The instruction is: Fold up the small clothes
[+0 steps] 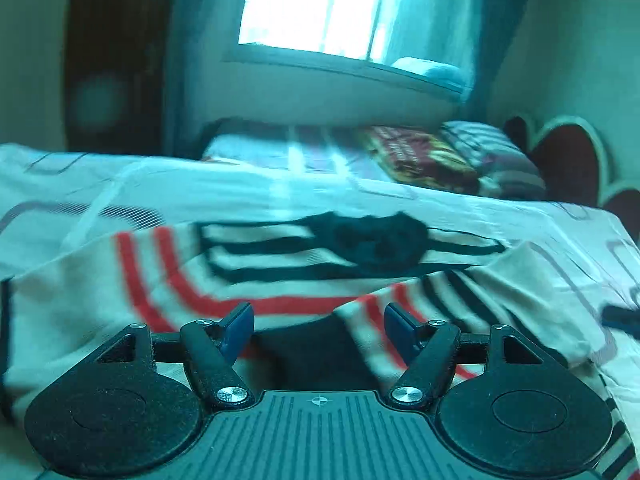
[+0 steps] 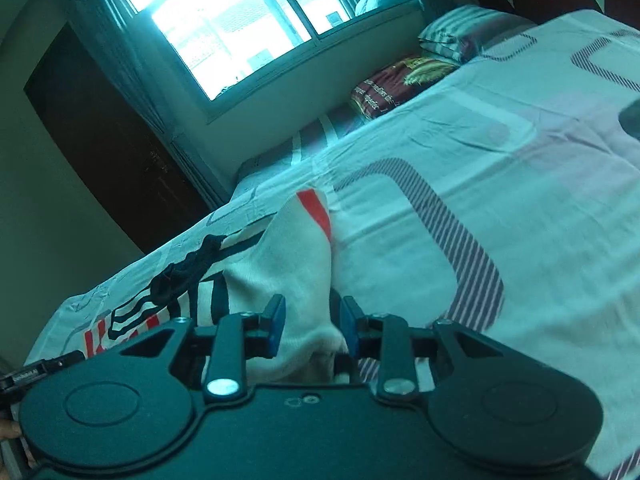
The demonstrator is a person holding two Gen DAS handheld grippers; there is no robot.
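A small white garment with red and black stripes (image 1: 280, 264) lies on the bed, with a dark piece of fabric (image 1: 376, 240) on top of it. My left gripper (image 1: 319, 330) is open just above the garment's near edge, where a fold rises between the blue pads. In the right wrist view the garment (image 2: 280, 264) is bunched up, and a white fold of it sits between the blue pads (image 2: 276, 322) of my right gripper (image 2: 313, 326). The jaws stand partly apart around the cloth, and I cannot tell whether they pinch it.
The bed has a white sheet (image 2: 480, 168) with grey striped shapes. Pillows (image 1: 492, 152) and a dark red folded cloth (image 1: 416, 156) lie at the far end, under a bright window (image 1: 332, 4). A red and white headboard (image 1: 572, 160) stands on the right.
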